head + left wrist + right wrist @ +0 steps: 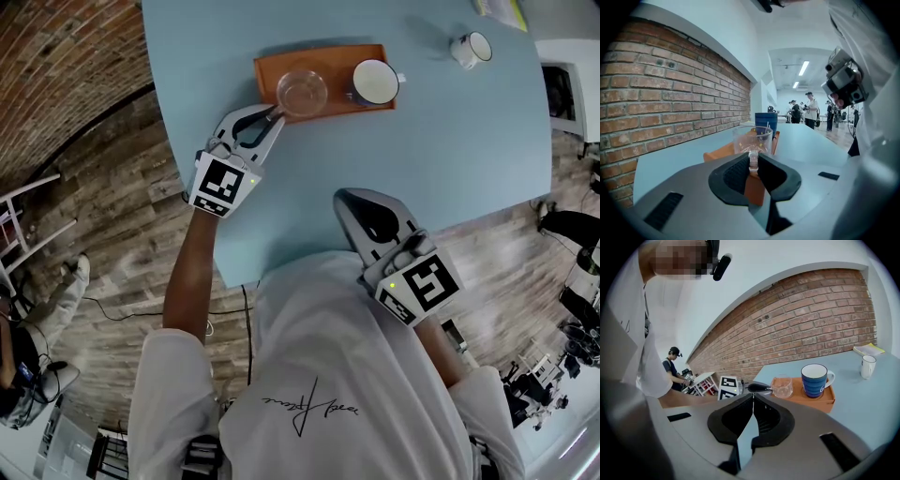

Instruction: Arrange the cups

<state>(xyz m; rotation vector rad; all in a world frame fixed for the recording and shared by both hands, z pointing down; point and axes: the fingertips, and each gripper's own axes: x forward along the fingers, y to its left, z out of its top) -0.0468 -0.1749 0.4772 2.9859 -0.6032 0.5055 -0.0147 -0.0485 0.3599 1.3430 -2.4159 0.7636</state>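
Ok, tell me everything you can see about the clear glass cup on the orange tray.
The glass cup is clear and round, with a little handle of the same glass and faint star-like marks on its wall. It looks empty and stands upright on the left part of the orange tray, beside the blue mug and apart from it. The left gripper has its fingers closed on the handle.

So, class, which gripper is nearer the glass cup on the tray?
Left. The left gripper grips the glass cup by its handle; the right gripper hangs apart near the table edge.
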